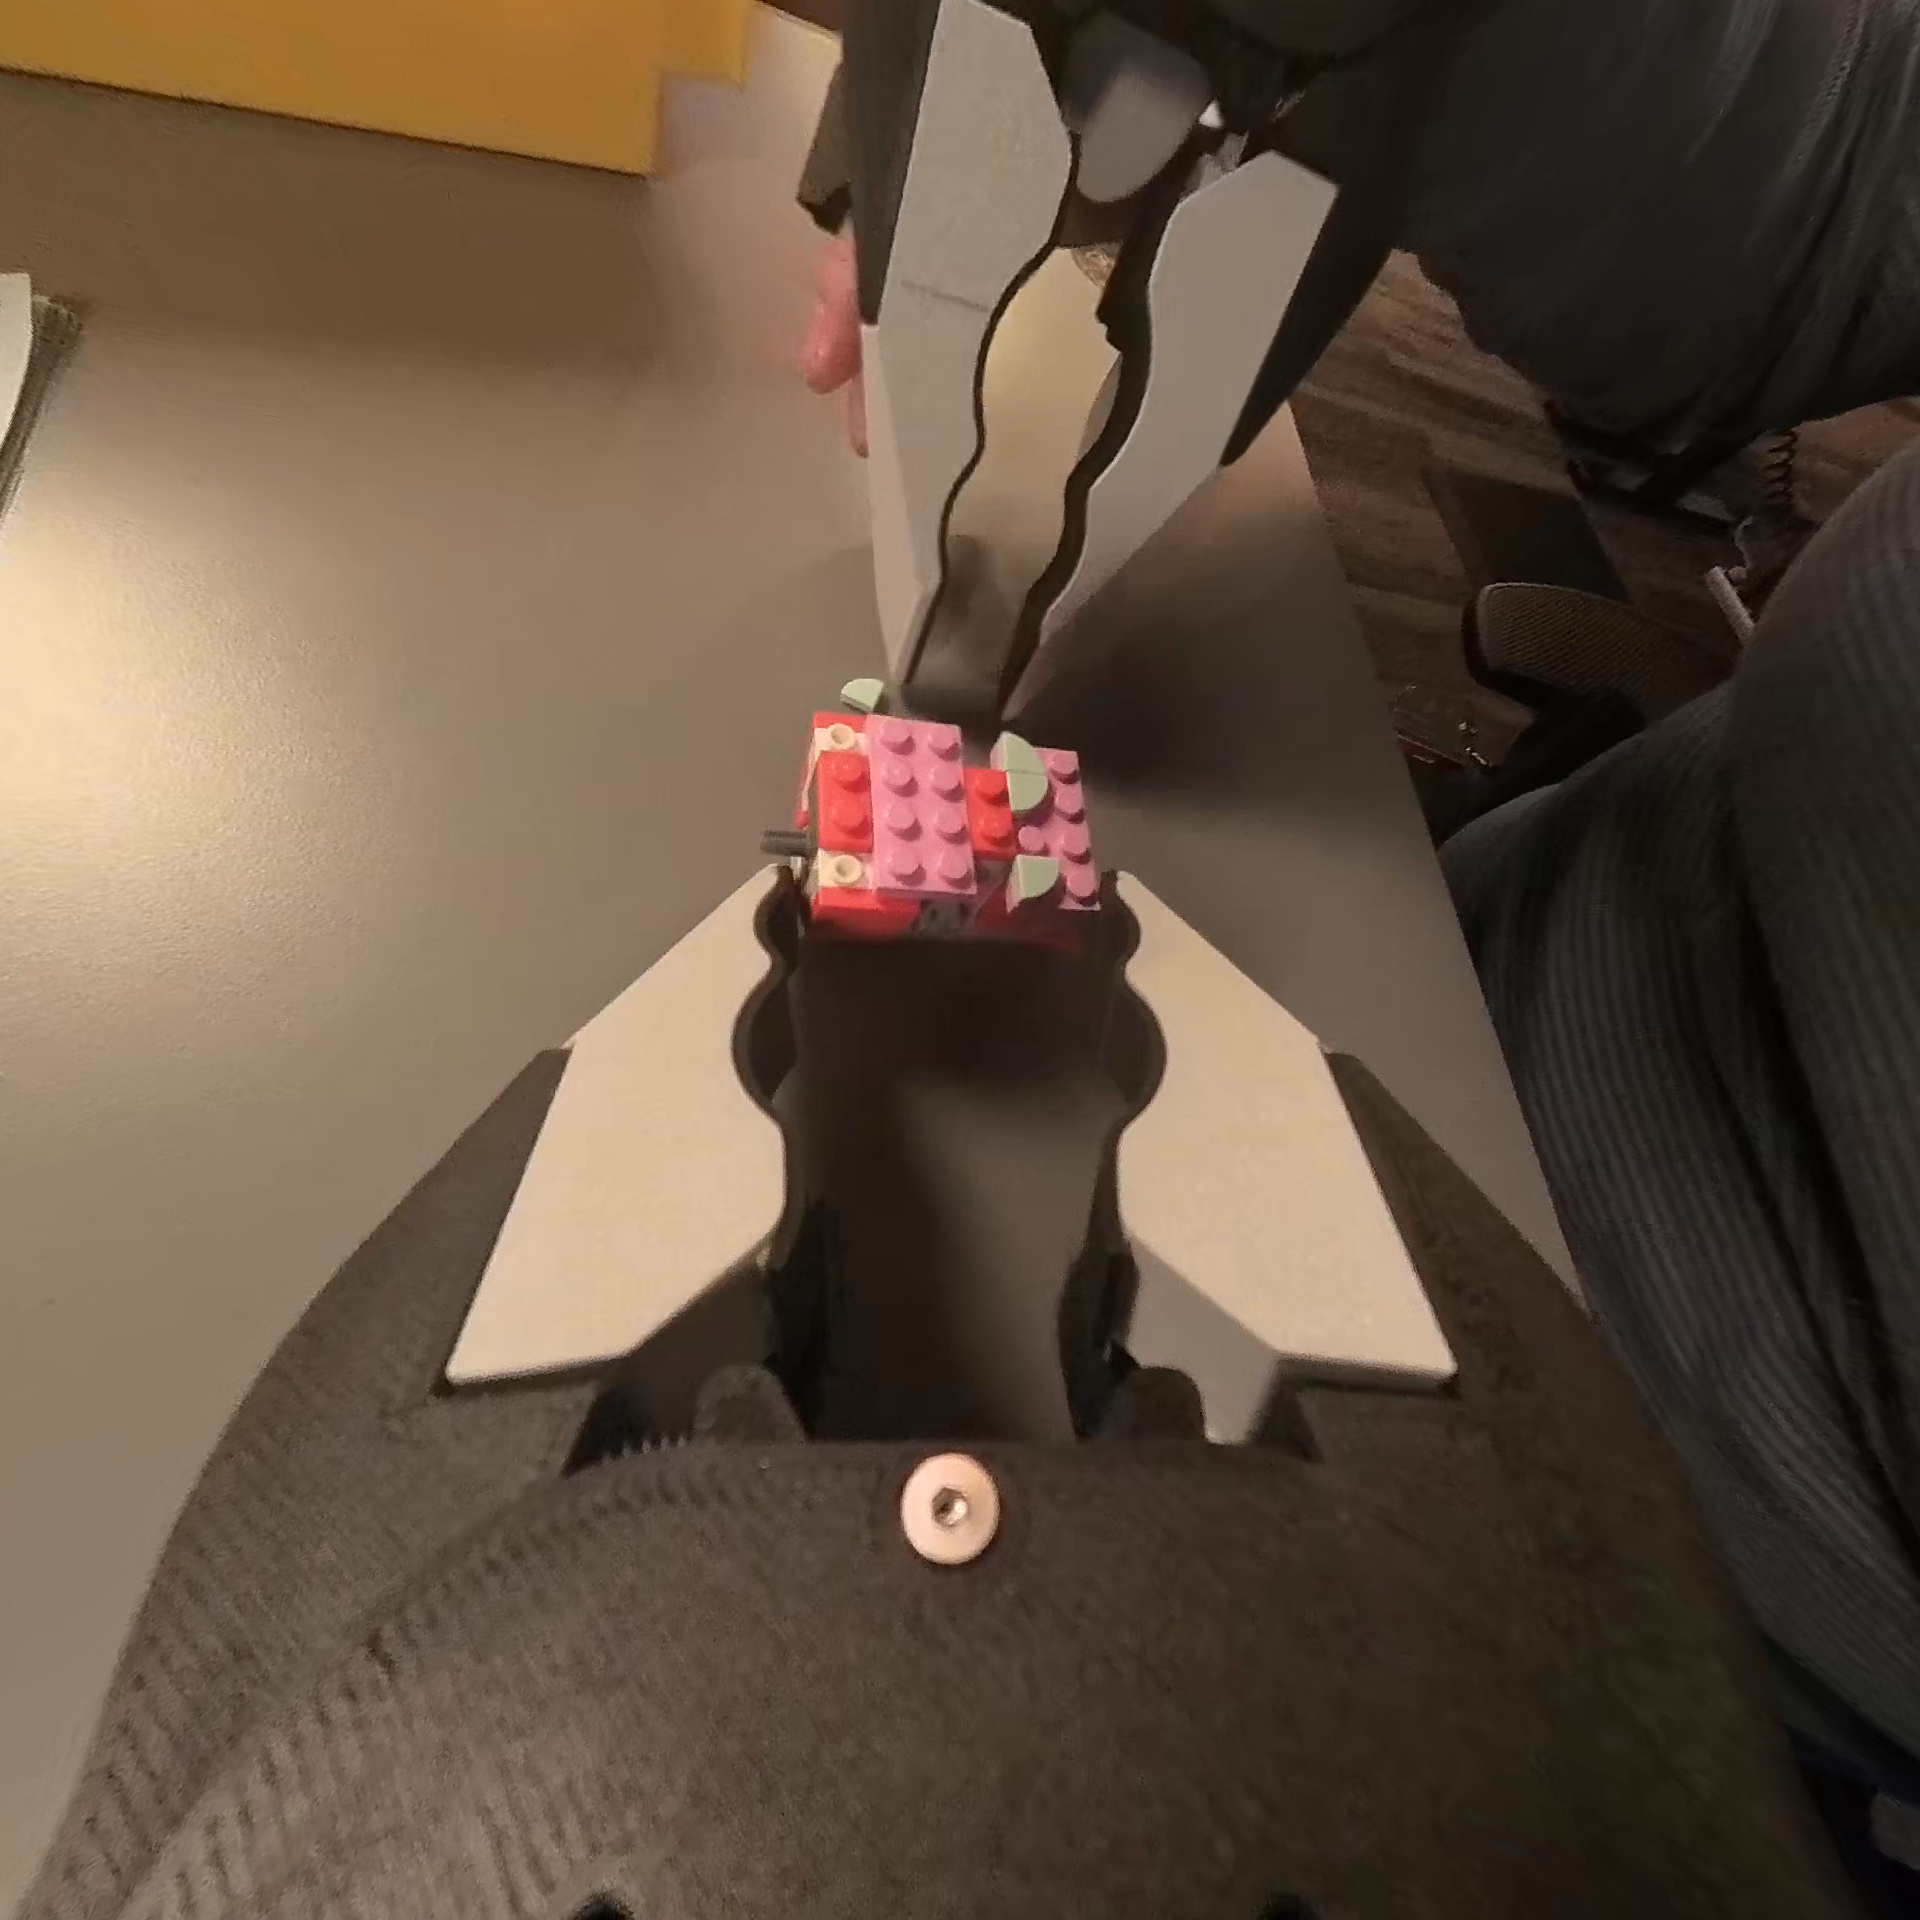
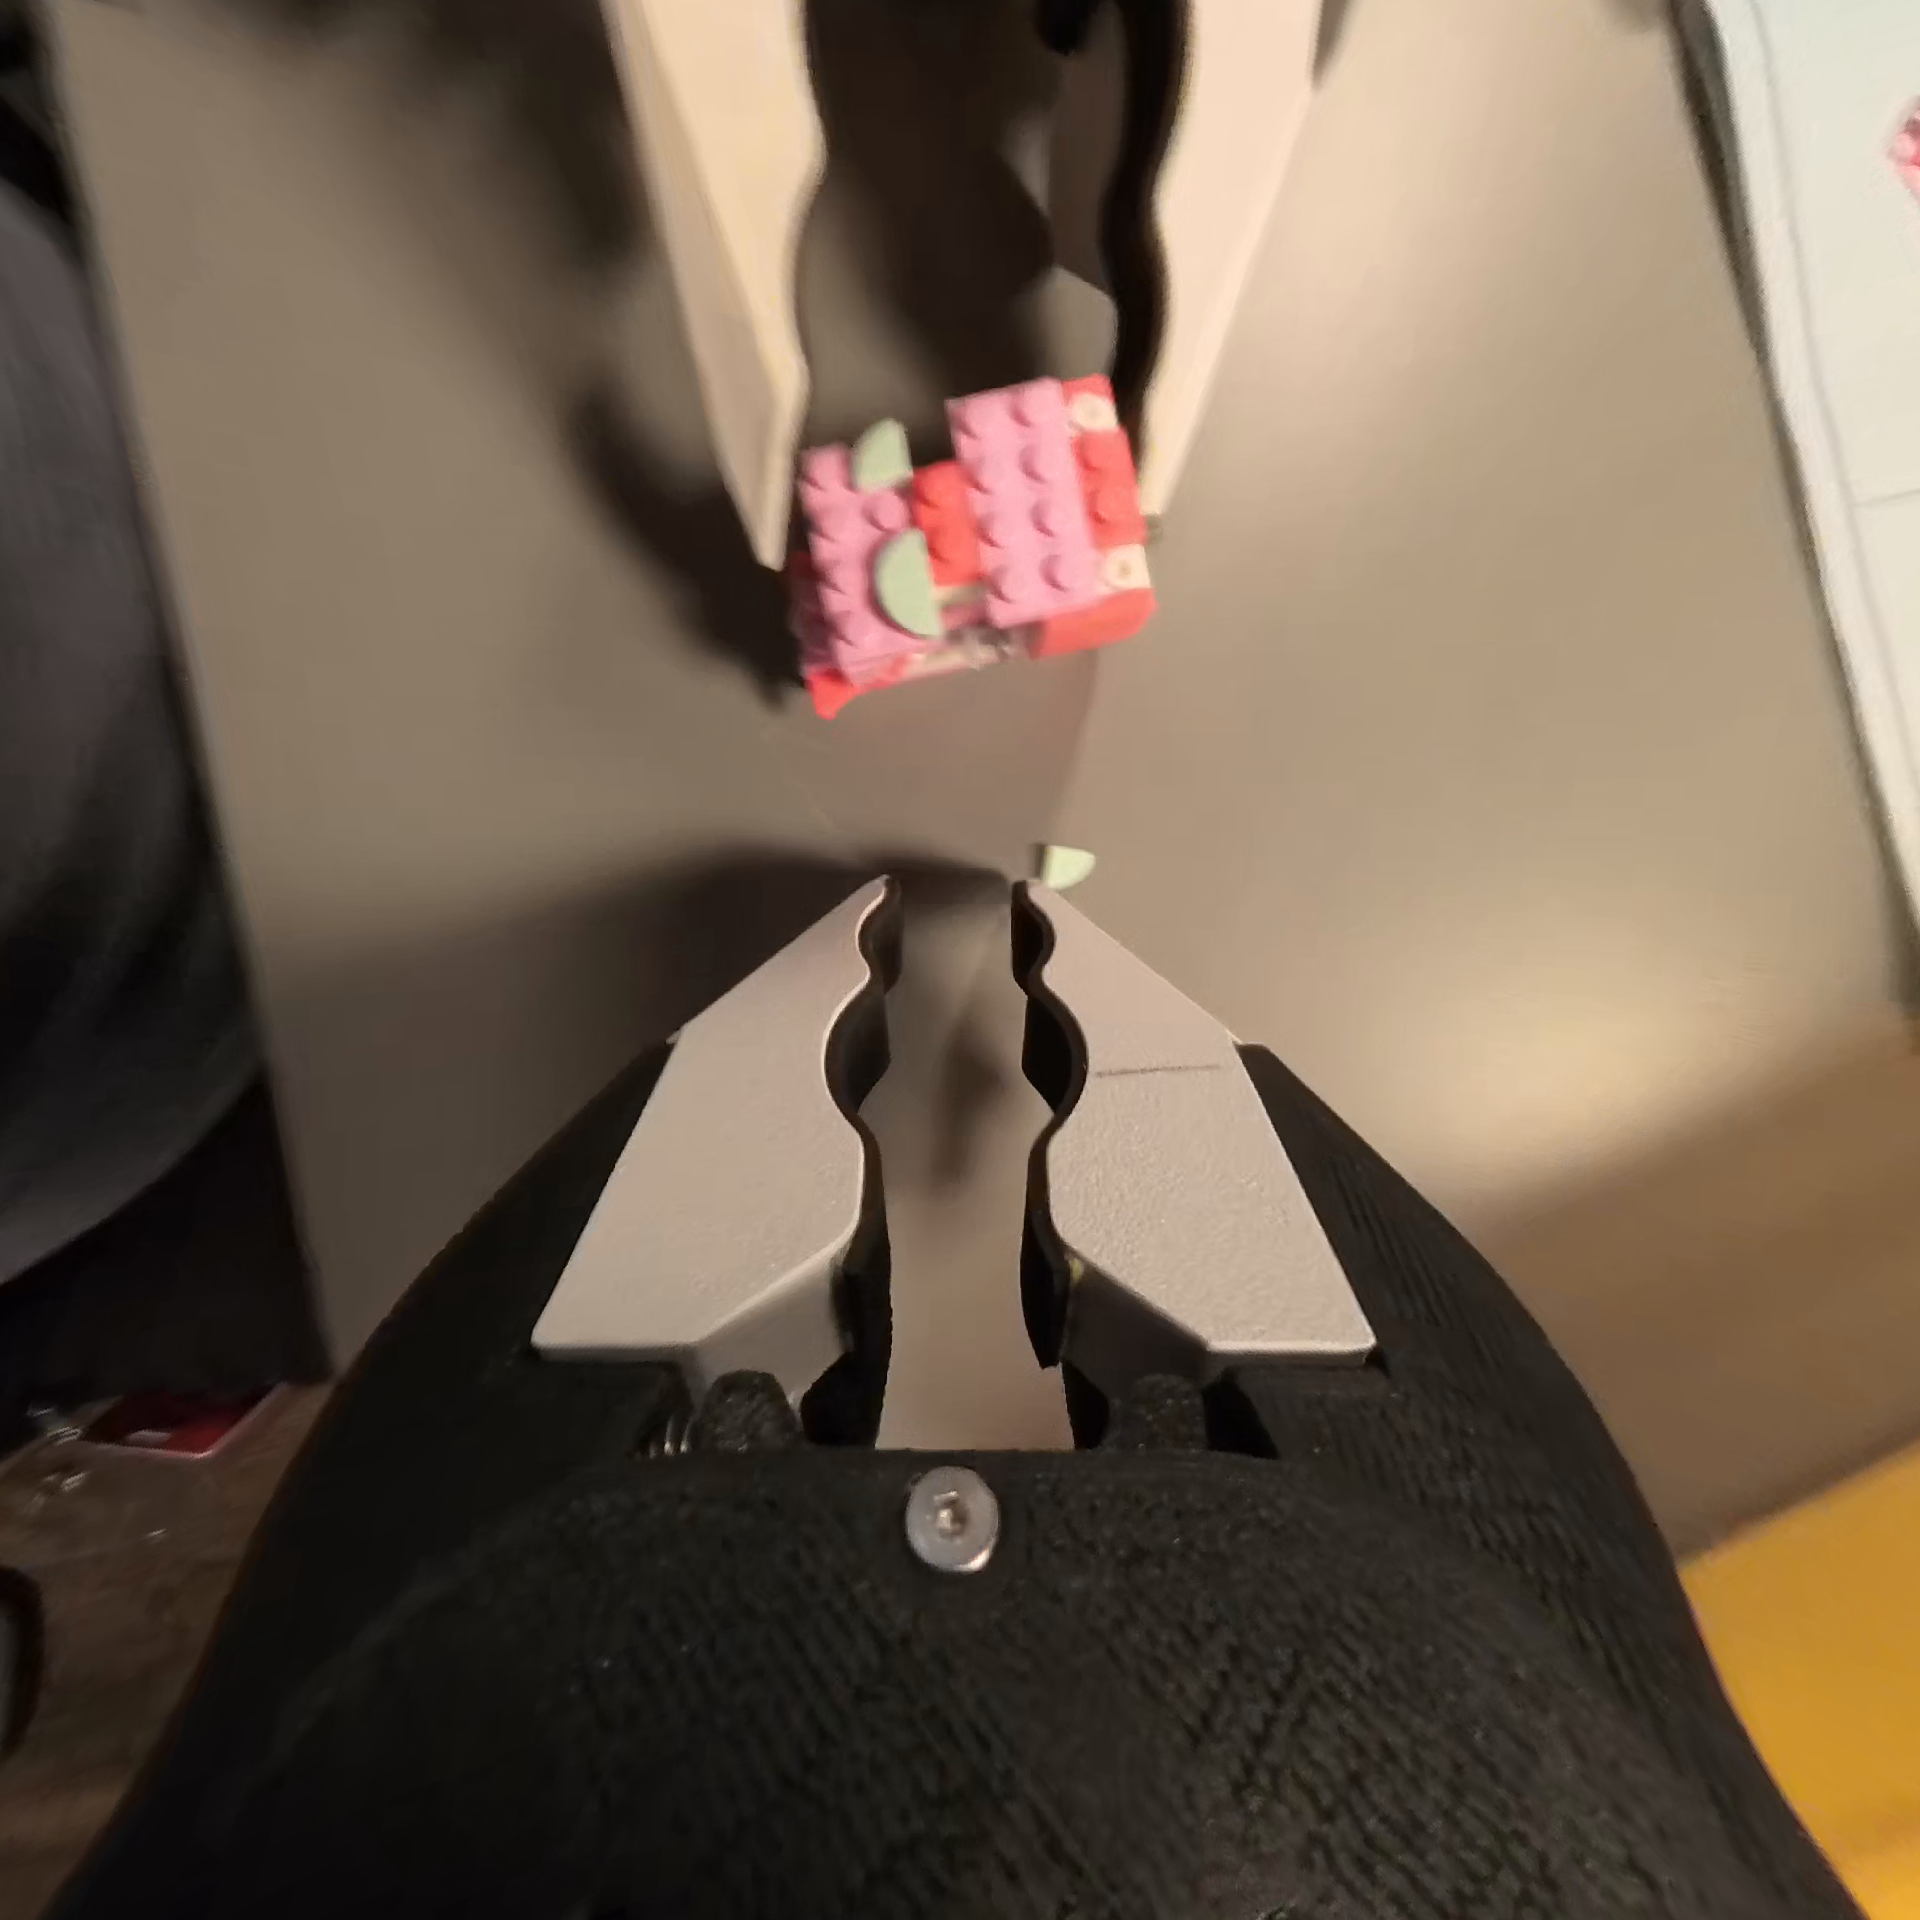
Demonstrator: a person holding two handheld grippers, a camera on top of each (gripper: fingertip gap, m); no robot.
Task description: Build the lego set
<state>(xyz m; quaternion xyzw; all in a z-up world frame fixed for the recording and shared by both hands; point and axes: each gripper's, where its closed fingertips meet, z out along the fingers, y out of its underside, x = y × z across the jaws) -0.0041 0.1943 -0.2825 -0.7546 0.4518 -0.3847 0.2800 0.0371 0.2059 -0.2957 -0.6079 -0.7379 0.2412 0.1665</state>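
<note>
One red and pink toy-brick block (image 1: 940, 831) is clamped at its two sides between the tips of the left claw (image 1: 945, 894), and in the right wrist view it appears raised above the matte grey desk (image 1: 416, 675), with its shadow lying off to one side. On its studded top there are two pink plates, red bricks between and under them, two small white round-holed pieces on one edge, and three pale green quarter-round tiles: two set together as a half circle, one alone nearer the claw. A short dark peg sticks out of one side.

A fourth pale green quarter-round tile (image 2: 1065, 864) lies loose on the desk, just beside one fingertip of the right claw (image 2: 951, 888). That claw is slightly spread, its two fingers parted with only bare desk between them, holding nothing.

Two claws are in sight in each view. One yellow flat-sided object (image 1: 395, 73) sits at the far desk edge, and dark ribbed fabric (image 1: 1714, 1039) fills one side.
</note>
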